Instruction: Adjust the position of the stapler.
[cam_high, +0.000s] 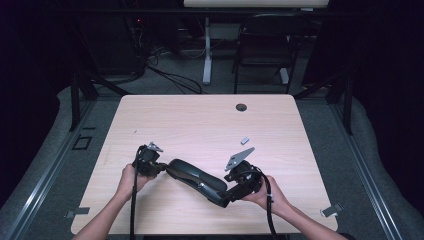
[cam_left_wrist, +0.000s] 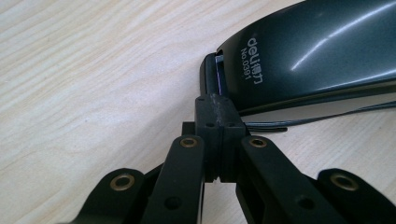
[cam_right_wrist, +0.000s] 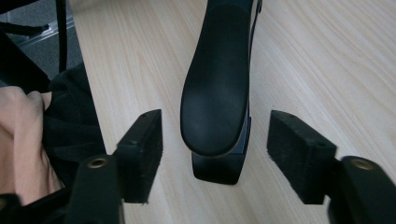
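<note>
High view: left tongs (cam_high: 161, 167) closed against stapler (cam_high: 197, 181), right tongs (cam_high: 231, 196) spread around it.

The setting looks like a lab or recording studio rather than a home. A plain light-wood table (cam_high: 210, 125) with a cable grommet hole (cam_high: 241, 107) stands on grey carpet (cam_high: 50, 150), ringed by black metal frame struts (cam_high: 76, 102) and dark curtains that shut the space off on both sides. Behind it, loose cables (cam_high: 170, 75) trail across the floor toward dark equipment (a small red light glows there), next to the white leg of a second desk (cam_high: 206, 50) and a black folding chair (cam_high: 262, 50). Tape marks (cam_high: 77, 213) sit on the floor near the table's near corners. The tabletop itself is nearly bare, and the lighting falls mainly on it.
</note>
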